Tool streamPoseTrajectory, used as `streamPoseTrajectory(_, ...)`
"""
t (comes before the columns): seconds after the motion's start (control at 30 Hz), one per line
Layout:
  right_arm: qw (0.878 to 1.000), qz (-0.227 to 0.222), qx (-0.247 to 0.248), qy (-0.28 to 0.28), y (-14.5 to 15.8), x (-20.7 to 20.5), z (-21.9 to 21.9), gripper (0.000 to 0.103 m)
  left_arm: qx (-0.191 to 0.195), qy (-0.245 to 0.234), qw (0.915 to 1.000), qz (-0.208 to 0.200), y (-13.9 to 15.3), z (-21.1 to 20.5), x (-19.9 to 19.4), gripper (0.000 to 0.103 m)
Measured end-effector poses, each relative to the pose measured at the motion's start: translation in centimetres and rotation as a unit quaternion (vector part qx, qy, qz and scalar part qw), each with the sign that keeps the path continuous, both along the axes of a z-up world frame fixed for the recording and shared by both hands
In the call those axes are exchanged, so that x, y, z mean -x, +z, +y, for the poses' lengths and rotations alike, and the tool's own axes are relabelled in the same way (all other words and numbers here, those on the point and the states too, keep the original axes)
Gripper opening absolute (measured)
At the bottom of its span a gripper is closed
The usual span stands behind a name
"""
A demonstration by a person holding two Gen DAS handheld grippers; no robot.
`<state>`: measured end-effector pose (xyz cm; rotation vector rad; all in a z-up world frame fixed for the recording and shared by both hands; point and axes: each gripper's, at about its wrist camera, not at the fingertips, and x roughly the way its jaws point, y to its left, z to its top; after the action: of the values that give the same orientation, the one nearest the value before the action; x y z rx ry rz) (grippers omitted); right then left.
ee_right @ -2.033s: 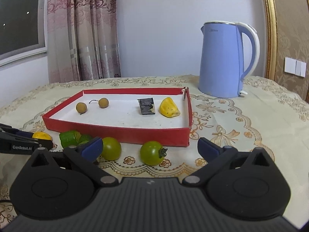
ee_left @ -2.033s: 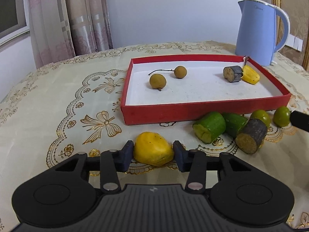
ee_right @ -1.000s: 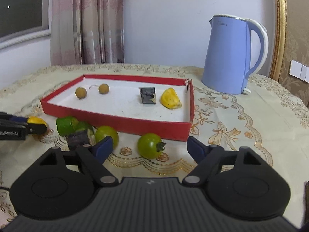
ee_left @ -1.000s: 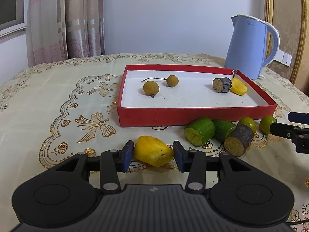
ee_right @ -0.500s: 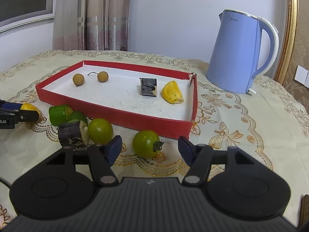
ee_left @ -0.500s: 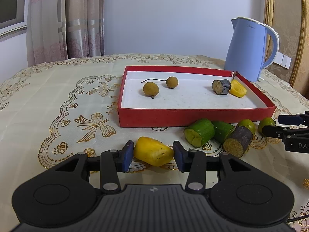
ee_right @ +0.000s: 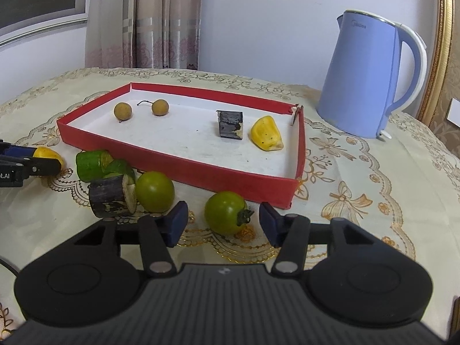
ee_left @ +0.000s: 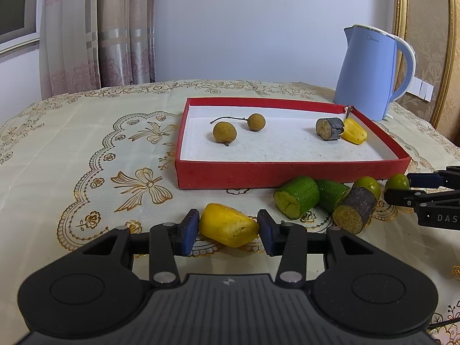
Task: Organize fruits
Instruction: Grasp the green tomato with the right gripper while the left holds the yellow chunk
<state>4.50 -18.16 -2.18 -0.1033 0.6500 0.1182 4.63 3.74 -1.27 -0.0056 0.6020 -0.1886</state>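
Observation:
My left gripper (ee_left: 228, 231) is shut on a yellow fruit piece (ee_left: 227, 225), held just above the tablecloth in front of the red tray (ee_left: 287, 171). The tray holds two brown longans (ee_left: 224, 132), a dark cane piece (ee_left: 329, 128) and a yellow piece (ee_left: 354, 135). My right gripper (ee_right: 222, 225) is open, its fingers on either side of a green tomato (ee_right: 225, 212) on the cloth. A second green tomato (ee_right: 154, 191), a dark cane piece (ee_right: 110, 197) and two green cucumber pieces (ee_right: 92, 164) lie left of it.
A blue electric kettle (ee_right: 371, 74) stands behind the tray's right corner. The table has a cream embroidered cloth (ee_left: 86, 155). Curtains and a wall lie behind. The right gripper shows at the right edge of the left wrist view (ee_left: 428, 192).
My right gripper has moved forward and down and narrowed, so the green tomato now sits between its fingers. My left gripper has lifted the yellow piece slightly and tilted it.

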Motion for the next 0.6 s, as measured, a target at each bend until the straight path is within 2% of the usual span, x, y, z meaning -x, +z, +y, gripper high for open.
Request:
streamPoseTrajectory(0.23,1.0,0.003,-0.001,0.001,-0.18,-0.36,-0.02,0.052,0.0,0.0,1.0,0.0,0.0,0.0,0.01,0.043)
streamPoseTrajectory(0.33,1.0,0.006,-0.002,0.003,-0.3,-0.53,-0.02,0.045,0.0,0.0,1.0,0.0,-0.01,0.0,0.0,0.043)
streamPoseTrajectory(0.6,1.0,0.008,-0.005,0.002,-0.43,-0.65,-0.08,0.046,0.0,0.0,1.0,0.0,-0.01,-0.01,-0.01,0.043)
